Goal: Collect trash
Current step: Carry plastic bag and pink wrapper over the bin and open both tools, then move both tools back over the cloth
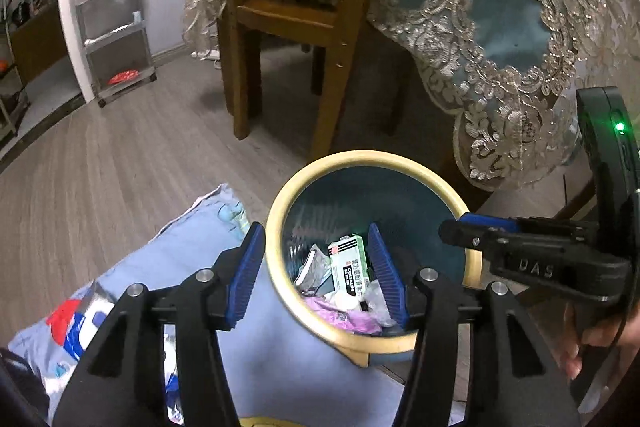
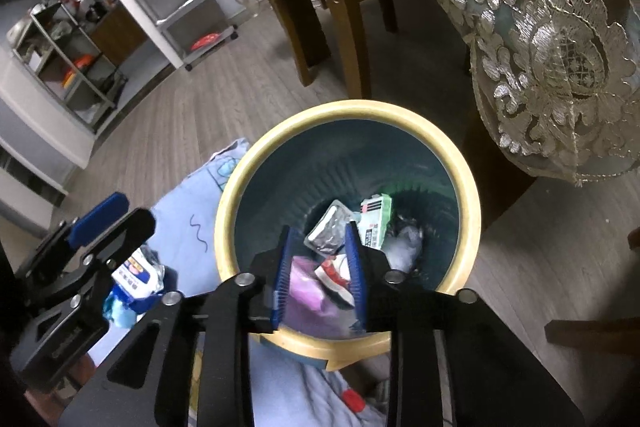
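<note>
From the left view the left gripper (image 1: 316, 273) hangs over the bin (image 1: 280, 211), jaws apart and empty, and from the right view the right gripper (image 2: 318, 277) does too, so next grab the wrapper (image 2: 136, 277) beside the bin.

Both grippers, the left gripper (image 1: 316, 267) and right gripper (image 2: 318, 269), are black-framed with ribbed blue pads (image 1: 248, 267), silver screws (image 1: 204, 275) and a green light (image 1: 620, 126).
</note>
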Demonstrator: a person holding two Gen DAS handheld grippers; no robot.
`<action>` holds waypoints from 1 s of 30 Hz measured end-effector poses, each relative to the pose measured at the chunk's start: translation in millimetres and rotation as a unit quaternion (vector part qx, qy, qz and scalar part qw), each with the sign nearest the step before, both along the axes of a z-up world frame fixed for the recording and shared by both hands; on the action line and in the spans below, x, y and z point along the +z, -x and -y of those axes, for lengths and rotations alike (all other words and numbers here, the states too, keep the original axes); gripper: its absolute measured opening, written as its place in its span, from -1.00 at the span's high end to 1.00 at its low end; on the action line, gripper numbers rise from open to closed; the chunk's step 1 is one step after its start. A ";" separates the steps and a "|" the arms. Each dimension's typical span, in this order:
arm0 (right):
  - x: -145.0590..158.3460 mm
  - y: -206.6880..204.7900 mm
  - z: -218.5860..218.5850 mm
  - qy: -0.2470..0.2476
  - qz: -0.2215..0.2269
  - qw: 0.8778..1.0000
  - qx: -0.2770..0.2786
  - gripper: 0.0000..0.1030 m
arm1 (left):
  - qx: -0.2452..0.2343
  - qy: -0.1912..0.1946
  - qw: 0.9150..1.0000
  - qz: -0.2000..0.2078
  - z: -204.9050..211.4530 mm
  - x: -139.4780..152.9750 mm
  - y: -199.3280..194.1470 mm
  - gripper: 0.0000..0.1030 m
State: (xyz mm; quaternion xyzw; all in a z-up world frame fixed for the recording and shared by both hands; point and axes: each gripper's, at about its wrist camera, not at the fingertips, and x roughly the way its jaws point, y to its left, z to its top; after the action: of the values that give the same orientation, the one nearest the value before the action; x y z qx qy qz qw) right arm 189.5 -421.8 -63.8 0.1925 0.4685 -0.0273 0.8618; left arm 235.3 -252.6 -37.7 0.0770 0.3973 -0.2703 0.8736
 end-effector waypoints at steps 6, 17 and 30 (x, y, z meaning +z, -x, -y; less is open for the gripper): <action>7.2 2.3 -5.2 0.001 0.003 1.000 0.002 0.02 | 0.014 -0.010 1.000 0.006 -27.8 6.0 10.9 -0.08; 44.6 6.7 -38.0 0.022 0.038 0.999 0.028 -0.82 | 0.062 -0.035 0.996 0.052 -101.0 36.4 51.1 -0.77; 75.2 7.0 -121.9 0.122 0.096 0.979 0.132 -0.90 | 0.156 -0.044 0.986 0.045 -231.9 46.6 82.5 -0.88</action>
State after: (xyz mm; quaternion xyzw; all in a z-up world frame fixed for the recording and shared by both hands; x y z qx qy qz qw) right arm 182.5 -299.9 11.3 0.0240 0.3982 0.0481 0.9157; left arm 152.8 -20.7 8.9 0.0647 0.3761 -0.1087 0.9179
